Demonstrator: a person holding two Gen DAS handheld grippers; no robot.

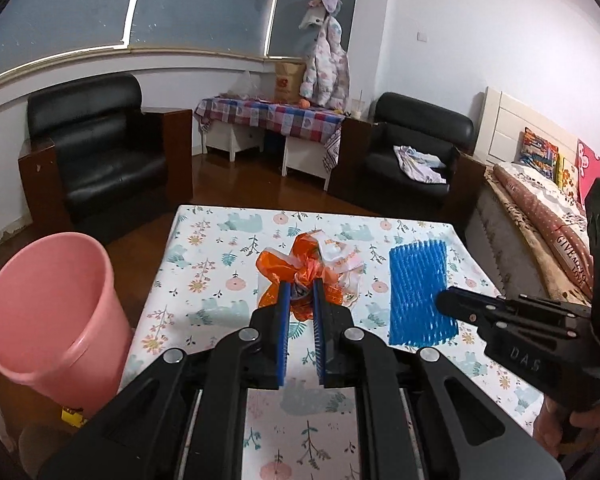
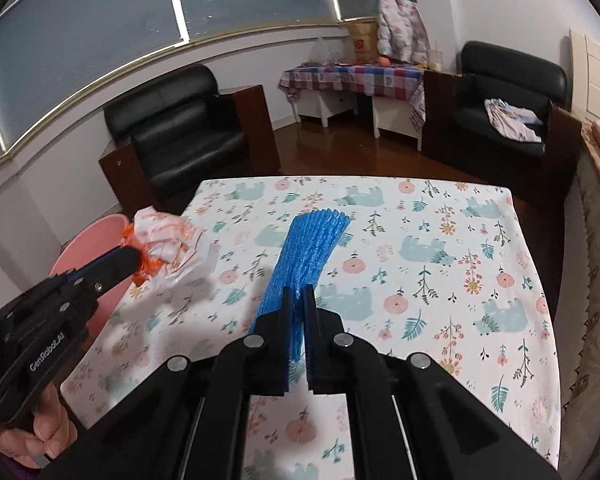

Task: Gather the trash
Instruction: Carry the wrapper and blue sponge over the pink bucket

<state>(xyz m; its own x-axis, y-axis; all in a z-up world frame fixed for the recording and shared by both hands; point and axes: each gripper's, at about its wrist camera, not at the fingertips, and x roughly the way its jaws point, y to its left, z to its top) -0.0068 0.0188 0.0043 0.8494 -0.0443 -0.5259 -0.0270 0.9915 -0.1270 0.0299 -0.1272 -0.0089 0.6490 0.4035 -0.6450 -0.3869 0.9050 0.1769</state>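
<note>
The orange-and-white plastic bag is crumpled into a loose knot. It is clamped between the blue pads of my left hand-held gripper and raised off the table near its left edge. The blue foam net is a ribbed mesh sleeve, pinched flat at its near end in my right hand-held gripper; its far end fans out toward the table's middle. The pink bin stands open, tilted in view, just beside the table's left edge.

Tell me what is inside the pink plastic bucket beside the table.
The pink plastic bucket shows only bare pink wall inside, no trash visible. Its bottom is hidden by the near rim, so anything lying there cannot be seen.
</note>
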